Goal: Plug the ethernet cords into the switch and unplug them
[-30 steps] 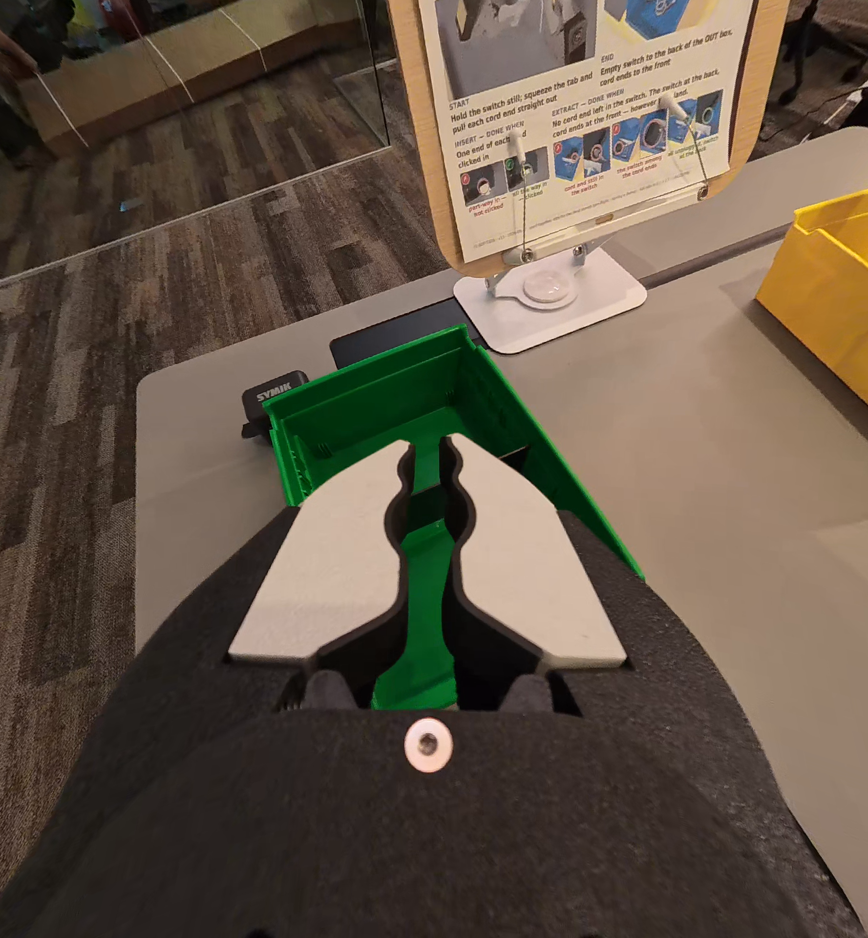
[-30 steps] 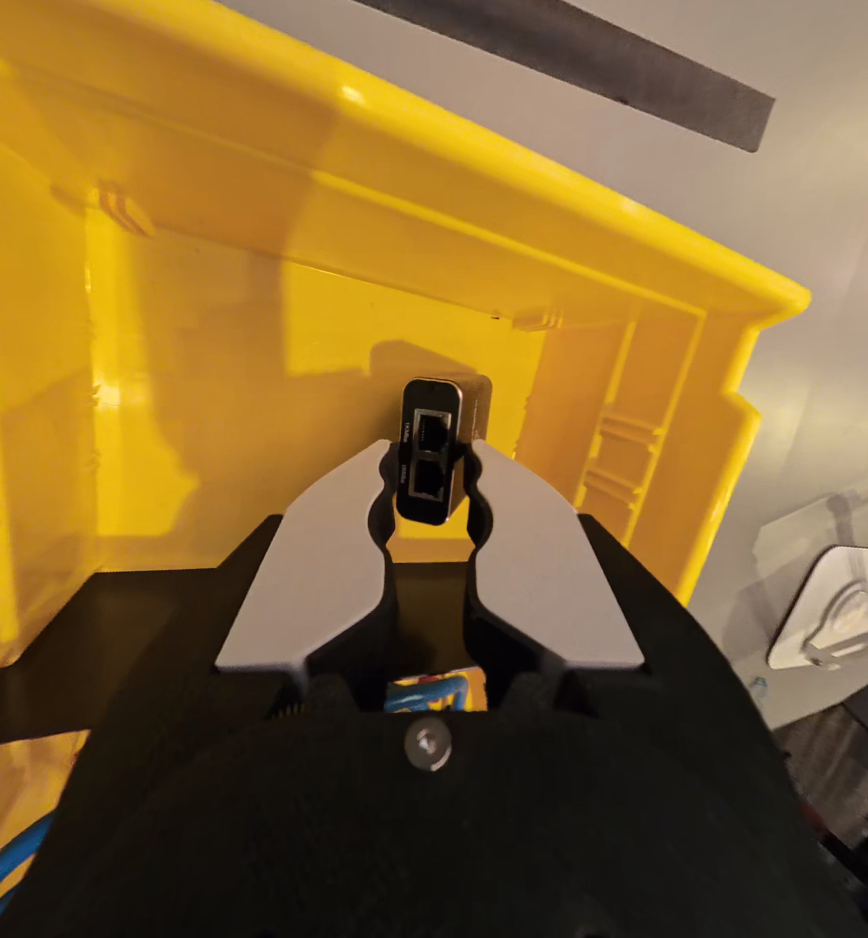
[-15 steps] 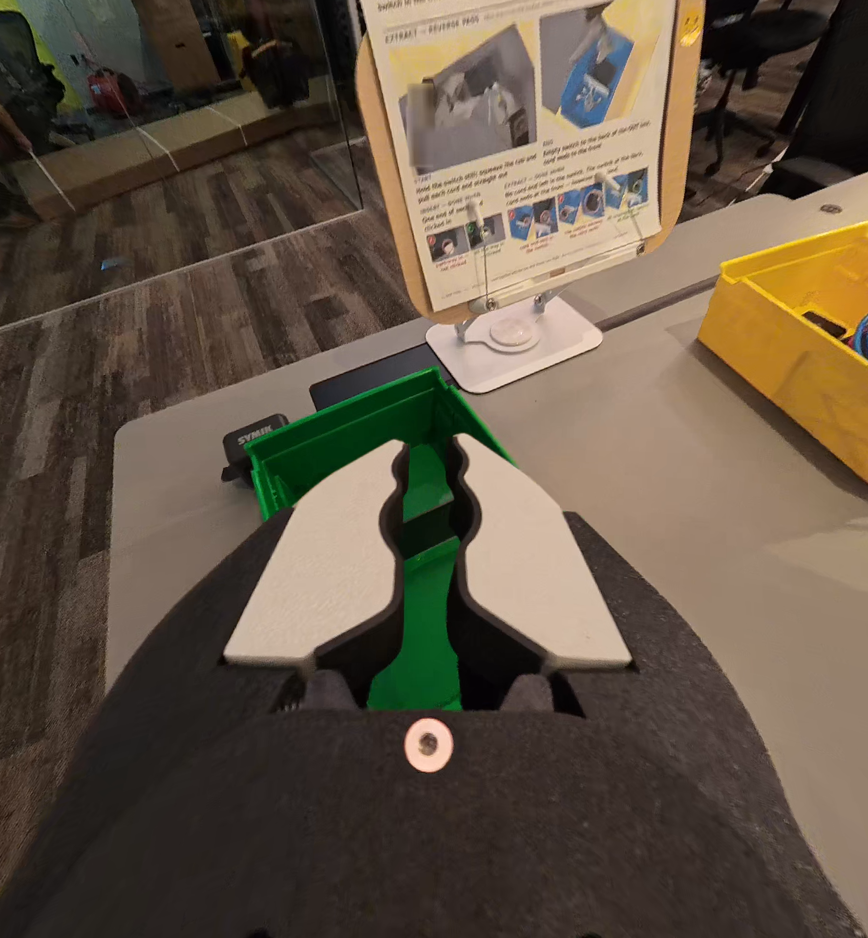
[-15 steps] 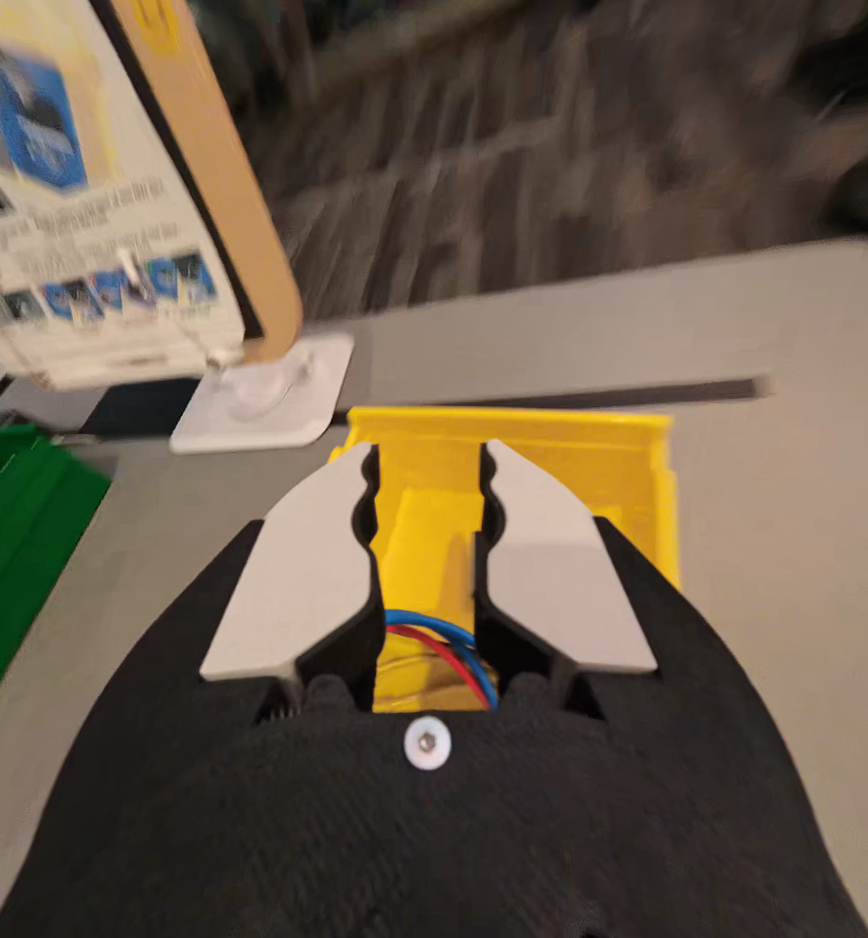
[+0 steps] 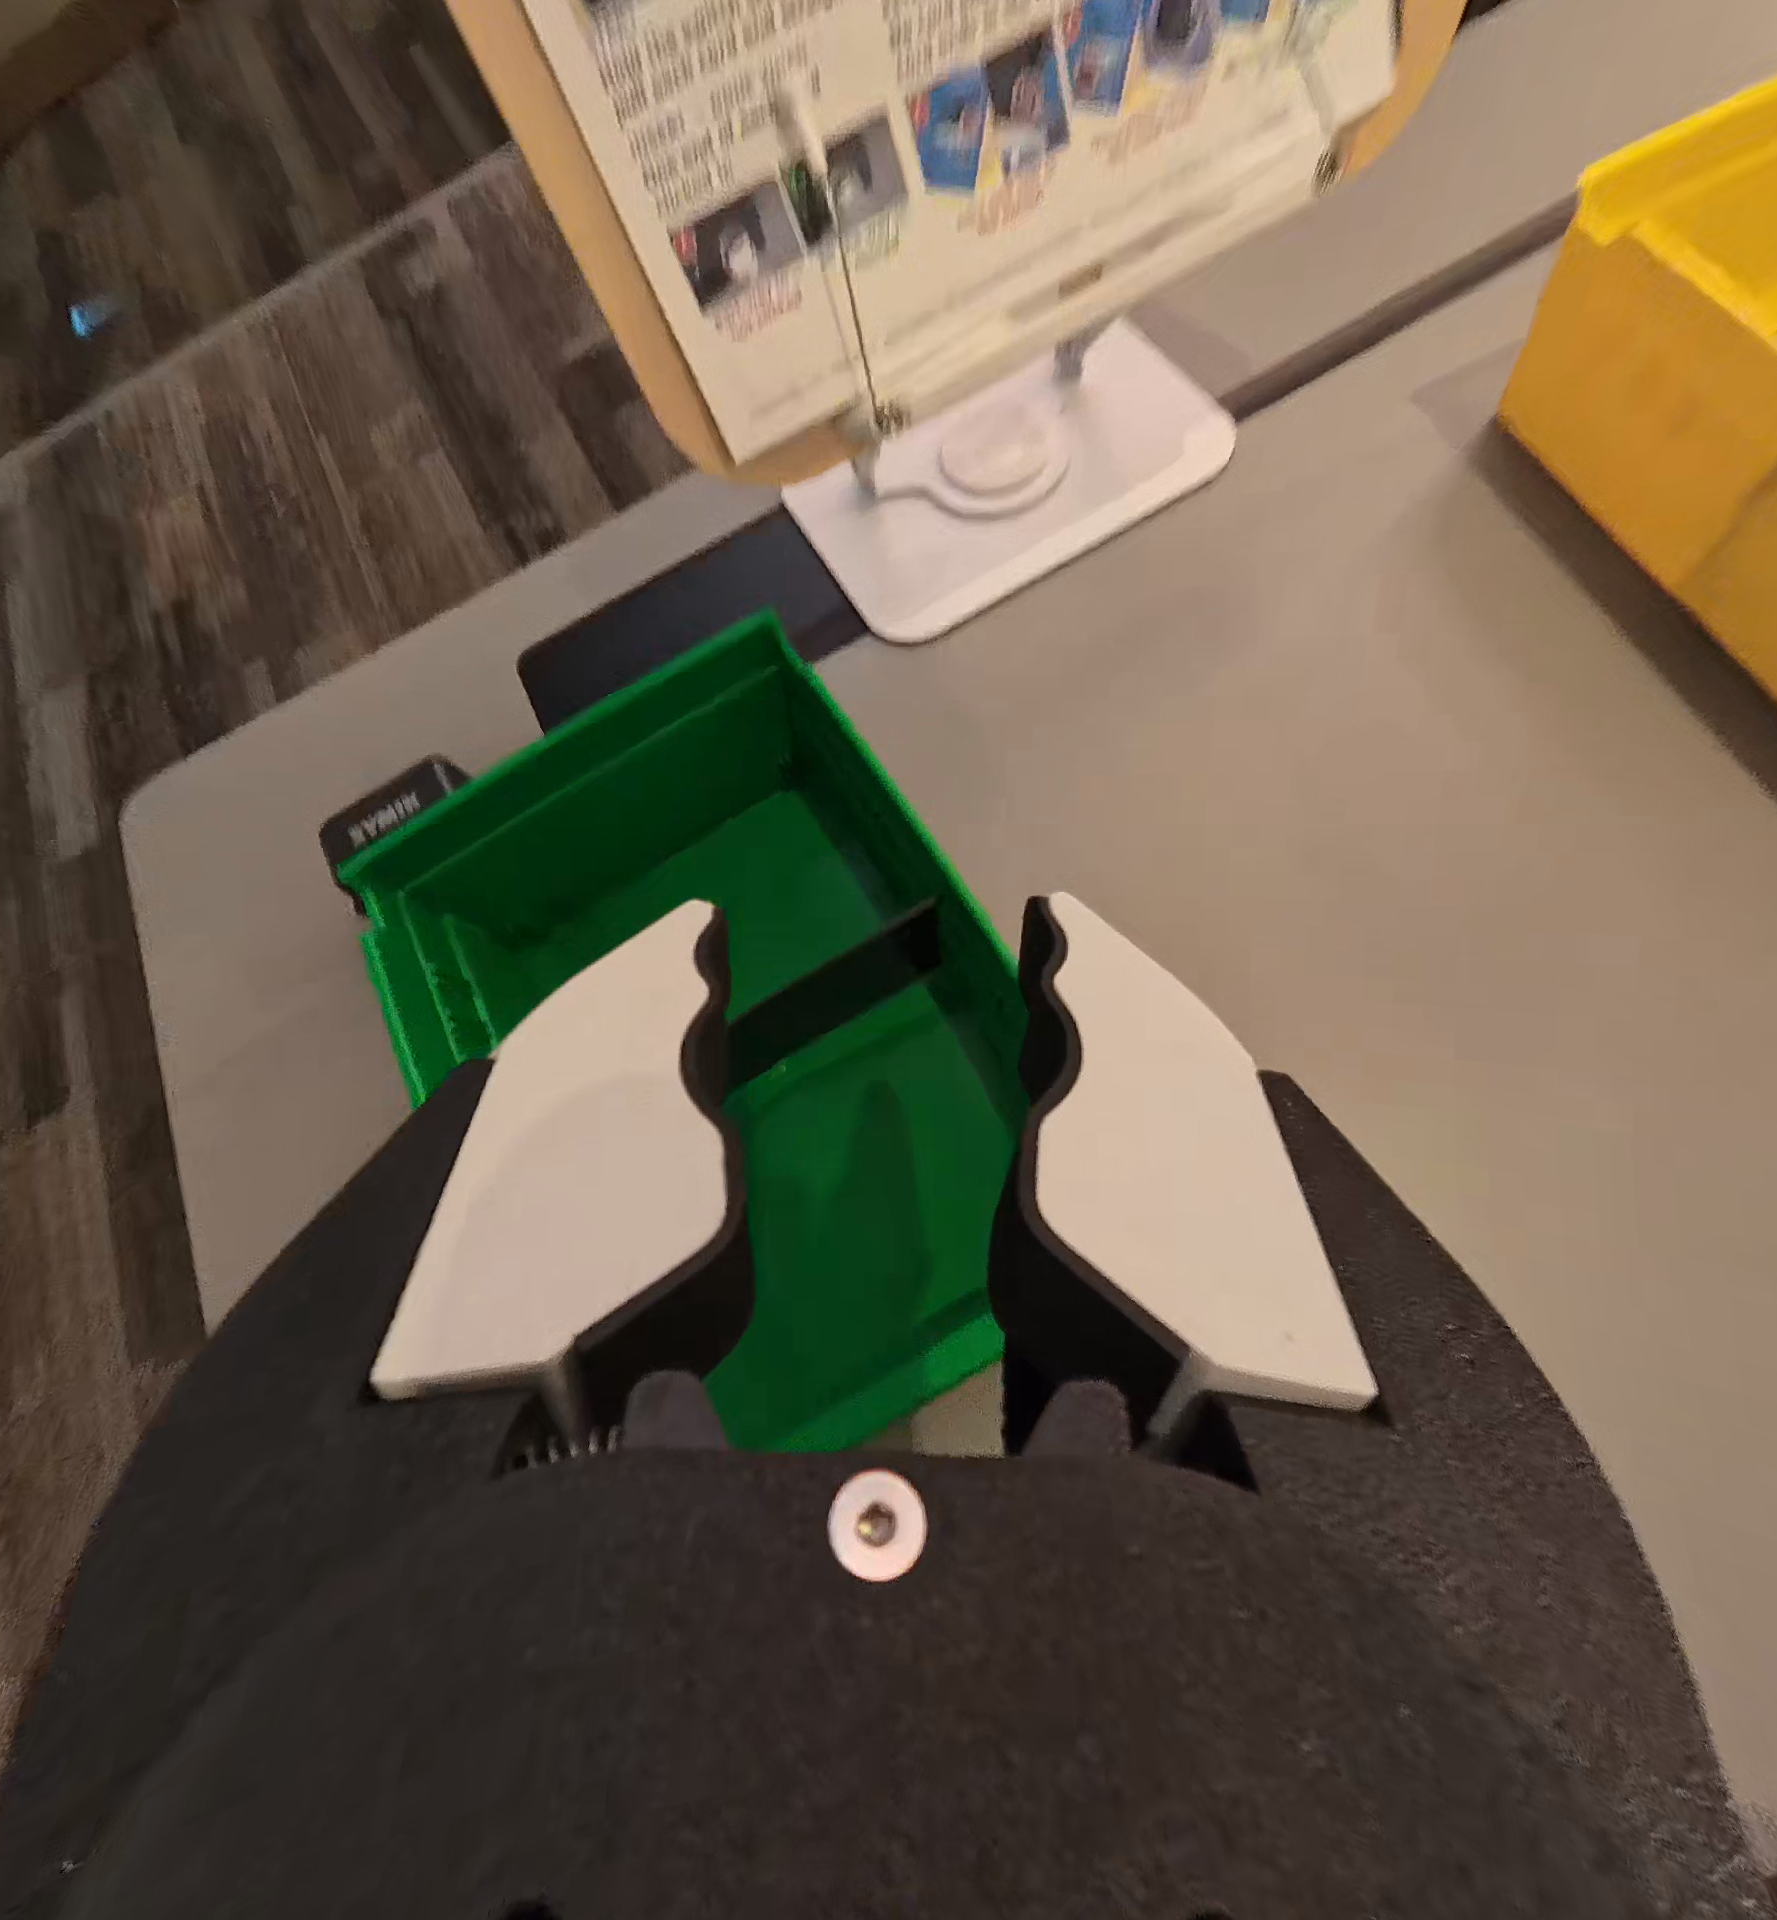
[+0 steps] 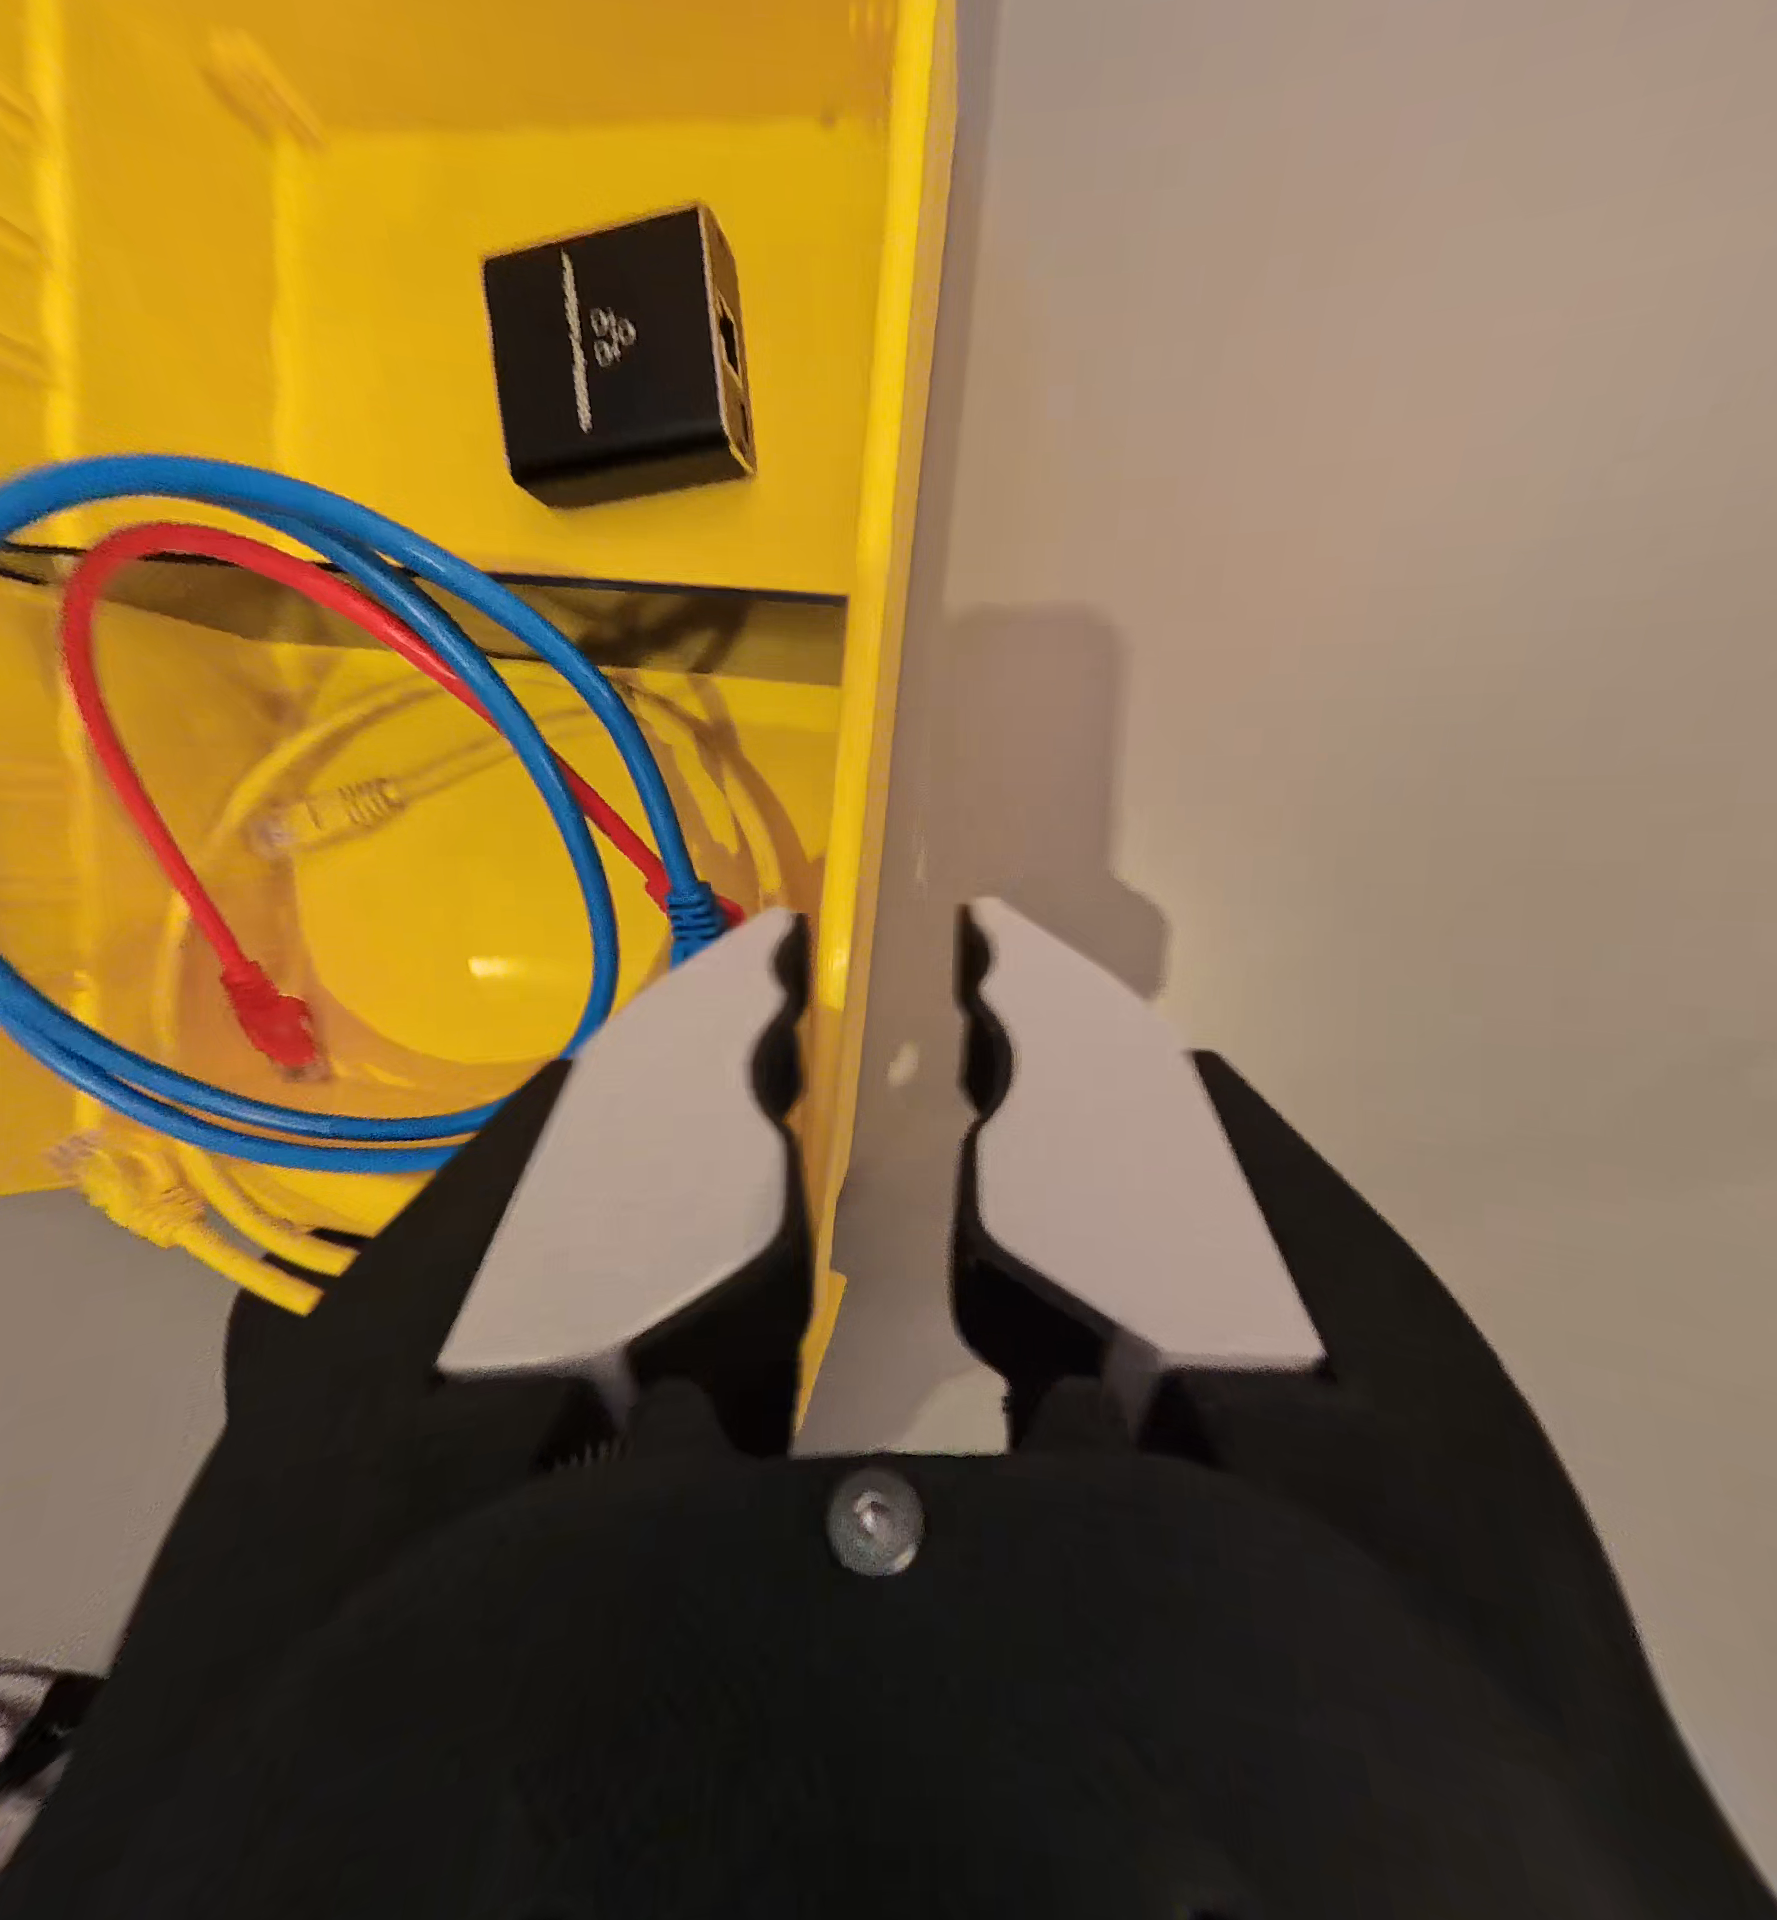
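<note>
The black switch lies in the far compartment of the yellow bin, with nothing plugged into it. A blue cord, a red cord and yellow cords lie coiled in the near compartment. My right gripper is partly open and empty, above the bin's right wall, which runs between its fingers. My left gripper is wide open and empty over the empty green bin. The yellow bin also shows in the left wrist view.
A black divider crosses the green bin. An instruction board on a white stand stands behind it. A small black device and a dark pad lie at the table's far left. Grey table lies between the bins. The left gripper's tips are roughly 60 cm from the right gripper's.
My left gripper has opened wide and tipped down over the green bin. The switch was between my right fingertips; now it lies in the bin, and my right gripper hangs over the bin's right wall.
</note>
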`<action>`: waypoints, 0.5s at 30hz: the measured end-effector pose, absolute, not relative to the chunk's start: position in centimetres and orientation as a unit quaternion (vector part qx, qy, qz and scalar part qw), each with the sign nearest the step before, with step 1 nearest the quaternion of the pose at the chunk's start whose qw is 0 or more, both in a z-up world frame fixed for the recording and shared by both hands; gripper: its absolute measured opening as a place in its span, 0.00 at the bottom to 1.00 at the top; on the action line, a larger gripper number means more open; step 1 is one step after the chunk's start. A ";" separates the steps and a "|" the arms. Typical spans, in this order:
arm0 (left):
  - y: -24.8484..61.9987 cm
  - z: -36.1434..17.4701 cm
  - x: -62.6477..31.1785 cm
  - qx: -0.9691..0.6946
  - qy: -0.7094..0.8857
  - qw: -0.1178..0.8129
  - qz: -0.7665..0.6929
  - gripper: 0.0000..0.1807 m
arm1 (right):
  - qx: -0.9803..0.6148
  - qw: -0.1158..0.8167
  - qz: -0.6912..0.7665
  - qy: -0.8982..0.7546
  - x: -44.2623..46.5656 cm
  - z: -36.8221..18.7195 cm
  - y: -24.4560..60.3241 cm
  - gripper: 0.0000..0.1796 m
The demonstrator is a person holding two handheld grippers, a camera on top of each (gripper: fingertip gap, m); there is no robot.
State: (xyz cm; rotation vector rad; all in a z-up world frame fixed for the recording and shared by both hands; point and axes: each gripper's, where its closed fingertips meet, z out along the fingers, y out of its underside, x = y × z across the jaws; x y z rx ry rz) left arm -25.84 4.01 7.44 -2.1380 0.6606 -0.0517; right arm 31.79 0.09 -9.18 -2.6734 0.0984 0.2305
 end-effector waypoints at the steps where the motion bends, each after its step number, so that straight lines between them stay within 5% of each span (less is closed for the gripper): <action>1: 4.0 6.4 -25.9 -0.871 0.267 0.412 -0.018 0.31 | -0.972 0.216 0.090 0.025 31.3 -9.5 0.1 0.08; 15: 4.9 -4.0 -27.0 -0.958 0.231 0.165 -0.048 0.26 | -0.978 0.201 0.041 -0.028 30.9 -9.9 1.0 0.03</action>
